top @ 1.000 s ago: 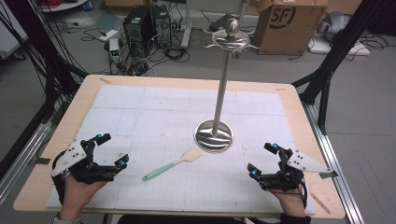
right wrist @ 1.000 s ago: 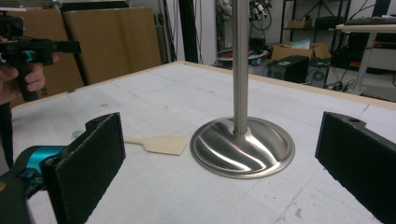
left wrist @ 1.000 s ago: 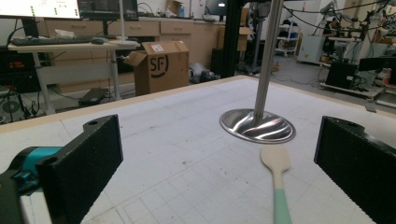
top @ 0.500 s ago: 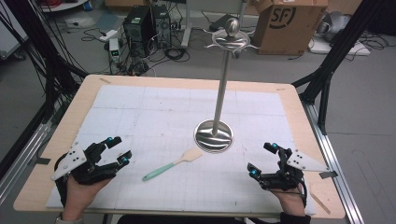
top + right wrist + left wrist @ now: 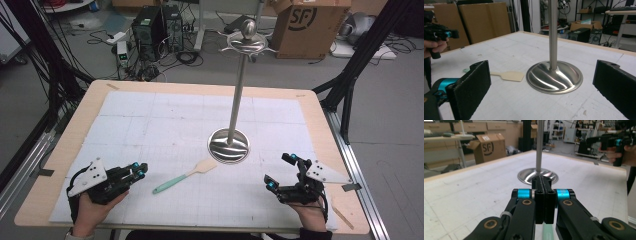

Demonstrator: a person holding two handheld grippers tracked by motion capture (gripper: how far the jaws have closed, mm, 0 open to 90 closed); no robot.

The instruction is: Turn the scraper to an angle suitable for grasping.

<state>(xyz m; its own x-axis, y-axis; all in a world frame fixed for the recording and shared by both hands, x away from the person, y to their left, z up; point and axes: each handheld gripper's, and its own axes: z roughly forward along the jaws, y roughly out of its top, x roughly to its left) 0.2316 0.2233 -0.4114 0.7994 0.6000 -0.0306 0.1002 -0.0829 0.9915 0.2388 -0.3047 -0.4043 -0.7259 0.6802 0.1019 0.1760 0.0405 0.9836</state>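
Since the earlier frame your left gripper (image 5: 139,170) has just snapped its jaws together on nothing near the lower left, while your right gripper (image 5: 281,171) waits spread wide, so take the light, stiff, mint-handled wooden spatula (image 5: 184,175) mid-handle, where it looks slim and slippery.

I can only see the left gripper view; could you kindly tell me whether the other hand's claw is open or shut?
Observer: The right claw stands wide open, with nothing between its pads.
Operator: Thank you. Is anything lying loose nearby?
Observer: A spatula with a mint-green handle and pale wooden blade lies flat, blade toward the silver metal stand's round base.
Operator: And what tops that stand?
Observer: A ball finial above a ring of hooks.
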